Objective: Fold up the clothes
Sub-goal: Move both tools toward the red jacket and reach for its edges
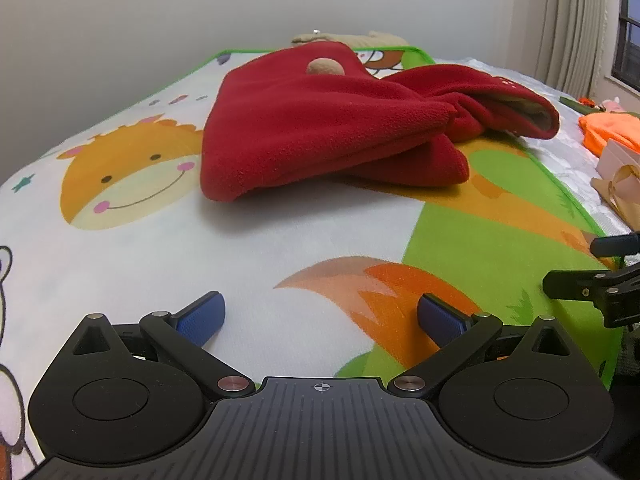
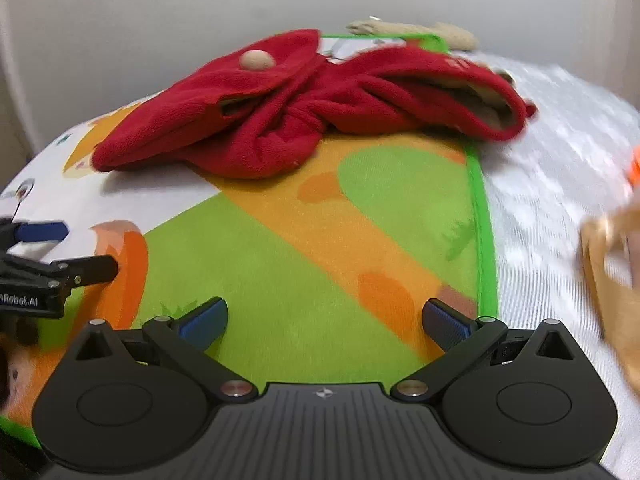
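Far ahead on the cartoon play mat [image 1: 120, 248] I see the fuzzy red fleece garment [image 1: 320, 128] bunched and twisted with a tan round button [image 1: 325, 67], orange cloth [image 1: 608, 128] off right, flat mat nearby, and my left gripper [image 1: 320, 320] and right gripper [image 2: 324, 320] both spread wide, holding nothing.

A red fleece garment [image 1: 320, 128] lies crumpled and twisted on the cartoon-printed mat [image 1: 200, 248]
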`<state>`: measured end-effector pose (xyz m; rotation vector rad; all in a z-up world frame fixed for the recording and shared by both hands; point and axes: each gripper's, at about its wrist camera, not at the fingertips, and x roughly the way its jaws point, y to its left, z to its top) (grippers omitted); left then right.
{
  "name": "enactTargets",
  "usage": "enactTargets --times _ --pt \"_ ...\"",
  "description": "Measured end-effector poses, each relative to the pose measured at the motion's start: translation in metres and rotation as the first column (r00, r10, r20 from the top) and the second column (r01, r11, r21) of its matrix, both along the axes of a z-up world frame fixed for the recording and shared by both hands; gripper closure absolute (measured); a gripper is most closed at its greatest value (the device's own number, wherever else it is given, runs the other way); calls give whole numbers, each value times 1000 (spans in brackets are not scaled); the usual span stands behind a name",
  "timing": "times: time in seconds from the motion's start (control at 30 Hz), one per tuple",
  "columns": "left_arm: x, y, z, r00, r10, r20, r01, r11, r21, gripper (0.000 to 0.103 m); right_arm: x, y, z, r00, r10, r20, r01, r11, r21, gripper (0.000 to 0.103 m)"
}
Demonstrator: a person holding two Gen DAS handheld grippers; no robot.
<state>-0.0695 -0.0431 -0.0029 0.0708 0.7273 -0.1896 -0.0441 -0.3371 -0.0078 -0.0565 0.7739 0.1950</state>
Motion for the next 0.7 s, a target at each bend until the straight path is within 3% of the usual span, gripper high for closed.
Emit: enactTargets --times 0.13,0.2,0.4,0.7 --pt "4 6 1 1000 -5 -12 5 1000 -3 0 16 0 20 976 -16 218 38 995 -95 0" --pt "5 11 3 1000 -14 -27 14 1000 -1 0 34 -9 31 957 -62 285 92 991 -94 0" --pt "21 21 8 998 -34 -56 31 998 -45 0 63 -17 21 971 -85 223 101 993 -59 0" --pt "25 27 4 1000 -5 -1 5 997 -72 0 99 -24 1 990 -90 108 91 996 -8 0"
